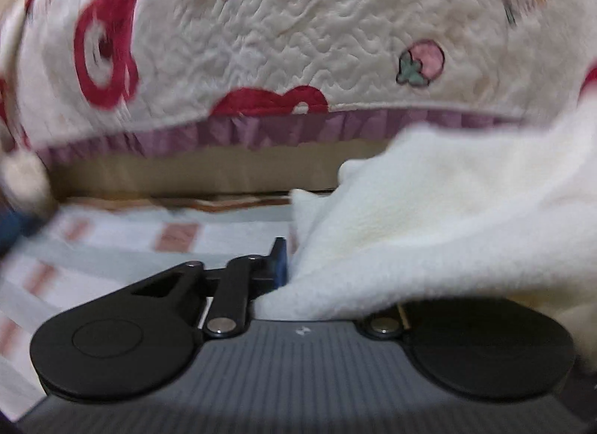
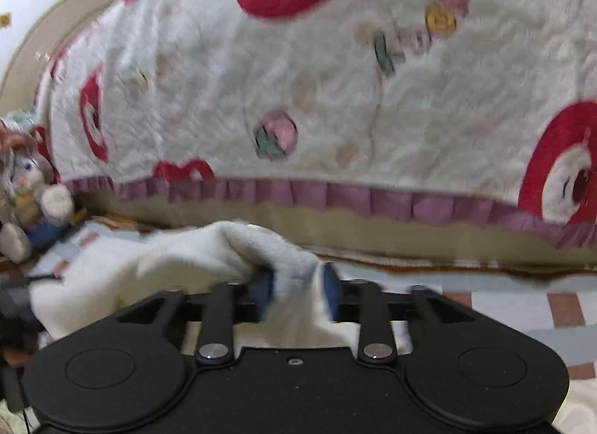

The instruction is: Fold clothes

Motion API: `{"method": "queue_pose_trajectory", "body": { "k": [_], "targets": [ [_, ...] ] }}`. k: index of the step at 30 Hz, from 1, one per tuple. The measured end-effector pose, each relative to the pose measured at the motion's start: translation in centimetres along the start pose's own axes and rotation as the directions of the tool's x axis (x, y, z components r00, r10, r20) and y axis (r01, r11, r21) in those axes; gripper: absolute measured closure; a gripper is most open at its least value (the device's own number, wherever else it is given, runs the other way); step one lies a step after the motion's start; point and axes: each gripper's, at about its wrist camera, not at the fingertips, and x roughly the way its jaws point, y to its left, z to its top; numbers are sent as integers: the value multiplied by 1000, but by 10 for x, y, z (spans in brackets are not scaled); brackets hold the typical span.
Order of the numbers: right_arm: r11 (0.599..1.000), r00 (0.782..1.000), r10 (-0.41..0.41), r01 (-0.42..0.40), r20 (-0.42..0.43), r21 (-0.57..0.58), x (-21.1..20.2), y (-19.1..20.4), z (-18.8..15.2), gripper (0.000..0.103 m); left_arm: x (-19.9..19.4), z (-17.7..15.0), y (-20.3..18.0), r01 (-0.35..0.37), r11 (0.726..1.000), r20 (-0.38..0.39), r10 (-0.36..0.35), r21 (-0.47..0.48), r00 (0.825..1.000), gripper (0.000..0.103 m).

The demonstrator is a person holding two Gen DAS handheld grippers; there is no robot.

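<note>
A fluffy white garment (image 1: pixel 440 217) hangs from my left gripper (image 1: pixel 289 266), which is shut on its edge; the cloth drapes over and hides the right finger, only the blue-padded left finger (image 1: pixel 279 260) shows. In the right wrist view the same white garment (image 2: pixel 179 266) runs leftward from my right gripper (image 2: pixel 298 286), whose blue pads (image 2: pixel 330 290) pinch a fold of it. Both views are blurred by motion.
A quilted cream bedspread with red bear prints and a purple frill (image 1: pixel 298 23) (image 2: pixel 317 79) fills the background. A checked pink-and-white sheet (image 1: pixel 130 240) (image 2: pixel 522 307) lies below. A plush rabbit toy (image 2: pixel 28 187) sits at the left.
</note>
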Motion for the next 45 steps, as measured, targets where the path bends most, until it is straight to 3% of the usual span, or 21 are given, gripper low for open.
{"method": "queue_pose_trajectory", "body": {
  "k": [7,13,16,21,25,26,27,28,31,36,40,43,45],
  "targets": [
    [992,993,44,-31,-112,118,2,-11,-58,44,15,-8,20,51,995,-36,-54,-89,998,87],
    [980,985,71,-40,-155,192,-21,1,-109,42,21,-4,38,63,985,-41,-70,-164,997,84],
    [991,974,89,-65,-208,119,-26,23,-130,42,20,-5,40,72,984,-44,-80,-166,996,84],
    [995,962,36,-59,-272,-79,-10,61,-153,38,18,-7,42,87,982,-48,-96,-169,994,84],
    [999,970,1,-13,-244,-48,16,61,-155,37,18,-9,45,91,979,-52,-102,-183,993,84],
    [999,970,8,-18,-244,-36,22,60,-155,37,19,-10,46,90,979,-54,-102,-184,993,84],
    [999,970,16,-23,-243,-25,27,58,-154,45,19,-11,46,89,979,-56,-101,-184,993,84],
    [1000,970,24,-28,-242,-14,33,57,-154,99,20,-12,46,88,979,-58,-100,-183,993,84],
    [998,978,-4,-9,-206,-59,23,66,-139,95,21,-14,46,87,977,-73,-103,-195,992,80],
    [992,994,-111,110,-18,-59,-47,63,-92,96,20,-17,45,112,975,-99,-133,-194,986,74],
    [959,955,-263,275,136,-73,-93,39,-46,96,6,-17,45,207,962,-125,-231,-180,965,61],
    [929,924,-337,358,181,-93,-104,18,-18,96,-13,-21,35,295,953,-137,-303,-72,943,58],
    [914,909,-370,393,191,-101,-107,4,-3,96,-22,-25,22,311,950,-144,-303,30,942,56]
  ]
}}
